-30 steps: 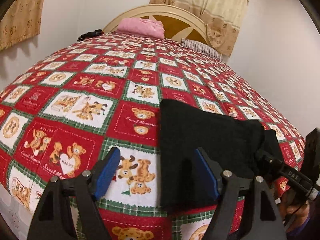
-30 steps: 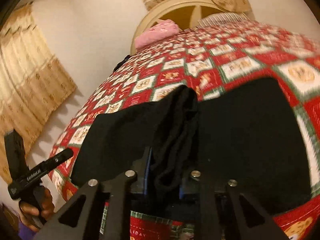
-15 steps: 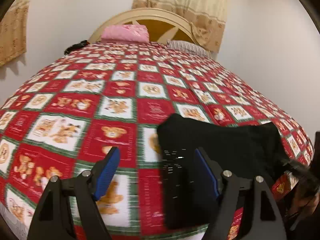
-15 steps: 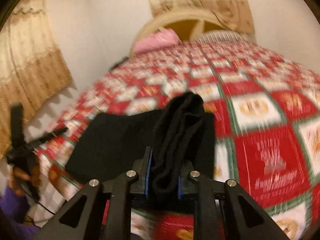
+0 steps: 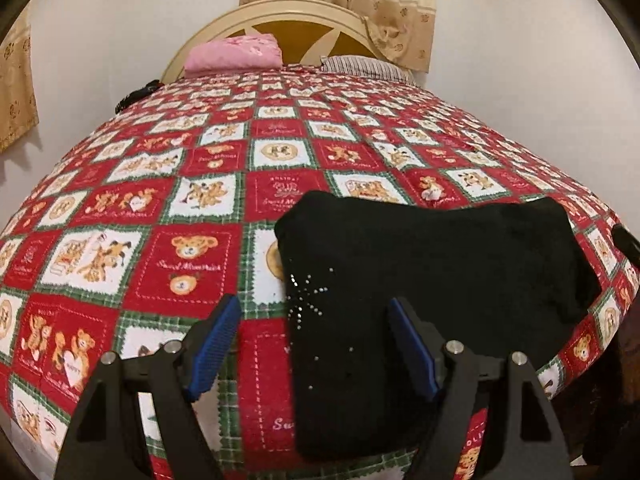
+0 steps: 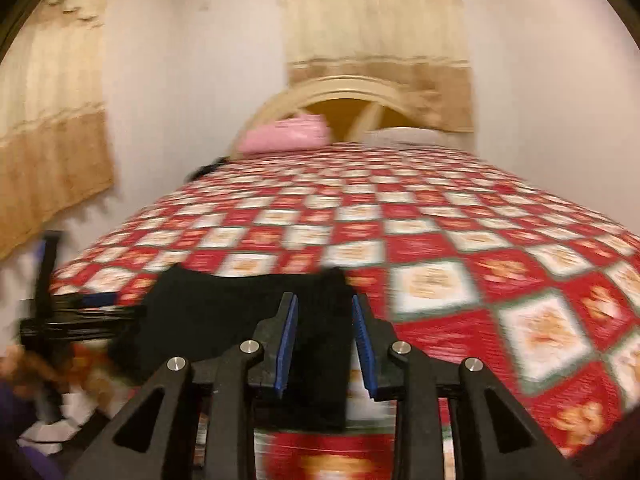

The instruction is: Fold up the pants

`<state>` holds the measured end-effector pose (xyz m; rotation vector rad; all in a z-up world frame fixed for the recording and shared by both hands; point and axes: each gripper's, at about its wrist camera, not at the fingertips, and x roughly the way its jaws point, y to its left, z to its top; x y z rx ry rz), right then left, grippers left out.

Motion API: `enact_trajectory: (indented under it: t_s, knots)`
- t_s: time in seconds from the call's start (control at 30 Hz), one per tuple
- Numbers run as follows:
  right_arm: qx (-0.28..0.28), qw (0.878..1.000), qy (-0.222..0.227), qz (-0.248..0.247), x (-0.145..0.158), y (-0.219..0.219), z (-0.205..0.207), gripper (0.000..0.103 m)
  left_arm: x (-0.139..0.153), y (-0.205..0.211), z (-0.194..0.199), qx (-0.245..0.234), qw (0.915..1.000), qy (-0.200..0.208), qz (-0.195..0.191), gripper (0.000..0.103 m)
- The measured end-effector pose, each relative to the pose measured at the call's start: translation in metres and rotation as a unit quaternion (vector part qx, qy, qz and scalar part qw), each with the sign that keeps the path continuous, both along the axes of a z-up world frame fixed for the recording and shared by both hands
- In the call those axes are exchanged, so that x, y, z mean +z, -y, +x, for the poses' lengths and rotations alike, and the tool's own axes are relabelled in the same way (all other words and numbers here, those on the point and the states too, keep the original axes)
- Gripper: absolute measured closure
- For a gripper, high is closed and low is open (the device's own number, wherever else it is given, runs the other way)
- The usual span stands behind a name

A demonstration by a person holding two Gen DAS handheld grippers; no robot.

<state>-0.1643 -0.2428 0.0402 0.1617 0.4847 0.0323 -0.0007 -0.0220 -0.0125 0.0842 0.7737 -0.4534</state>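
The red-and-white teddy-bear patchwork quilt (image 5: 200,248) carries the folded black knit pants (image 5: 420,280) at five o'clock. Both the left gripper (image 5: 314,344) and right gripper (image 6: 324,340) gape empty. Smoothing should press the bundle's edges level.

Black pants (image 5: 432,264) on red, white, green teddy-bear checked quilt (image 5: 192,200).
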Motion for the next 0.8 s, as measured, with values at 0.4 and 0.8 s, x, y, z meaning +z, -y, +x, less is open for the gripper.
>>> enact_trajectory:
  t_s: [0.4,0.8]
  knots:
    - [-0.014,0.993,-0.076,0.084,-0.065,0.036,0.012,0.103,-0.021,-0.024,-0.007,0.022,0.9974,-0.057,-0.039,0.018]
    - [0.060,0.997,-0.034,0.025,-0.034,-0.045,0.032,0.100,0.003,-0.032,-0.008,0.045,0.9974,0.001,0.055,0.018]
